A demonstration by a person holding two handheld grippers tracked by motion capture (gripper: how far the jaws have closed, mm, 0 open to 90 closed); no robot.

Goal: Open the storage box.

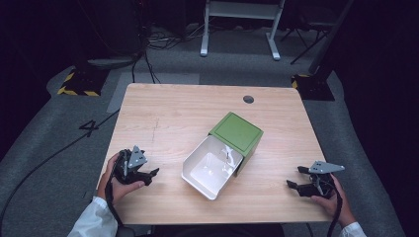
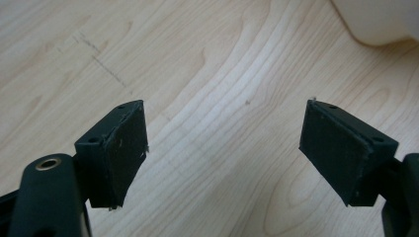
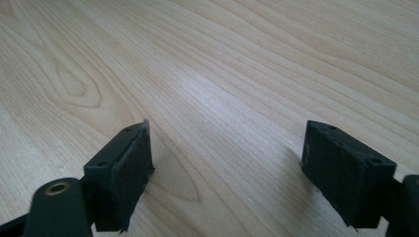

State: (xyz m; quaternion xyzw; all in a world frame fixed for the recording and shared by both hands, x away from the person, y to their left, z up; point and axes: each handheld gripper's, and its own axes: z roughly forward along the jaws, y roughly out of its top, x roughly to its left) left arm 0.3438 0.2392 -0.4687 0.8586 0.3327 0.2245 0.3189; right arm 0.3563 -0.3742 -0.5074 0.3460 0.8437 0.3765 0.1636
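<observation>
Resting near the front edge of the pale wooden table (image 1: 163,106), the left gripper (image 1: 148,174) has its jaws standing apart with nothing between them; the left gripper view shows only bare wood grain between the two black pads (image 2: 123,153), and at the top right of that view a rounded white corner (image 2: 380,22) of the box peeks in; so the white open-topped box with its green square lid (image 1: 220,158) lies ahead of those jaws and off to their right, near but not touching. The right gripper (image 1: 296,178) sits at the other side of the table, jaws likewise parted and holding nothing, bare table ahead of them in the right gripper view (image 3: 237,123); the box is ahead of its jaws too. Of the two hands, the left hand (image 1: 116,177) looks to me the nearer to the white tray, the right hand (image 1: 331,195) somewhat farther from the green part. The box lies skewed on the table; its long axis runs from the white tray (image 1: 210,168), nearest the person, to the green lid (image 1: 236,133) at the far right; the white hollow faces up, and something small and pale lies inside, too small to make out. I'd judge the left jaws must swing rightward toward the tray's near rim.
</observation>
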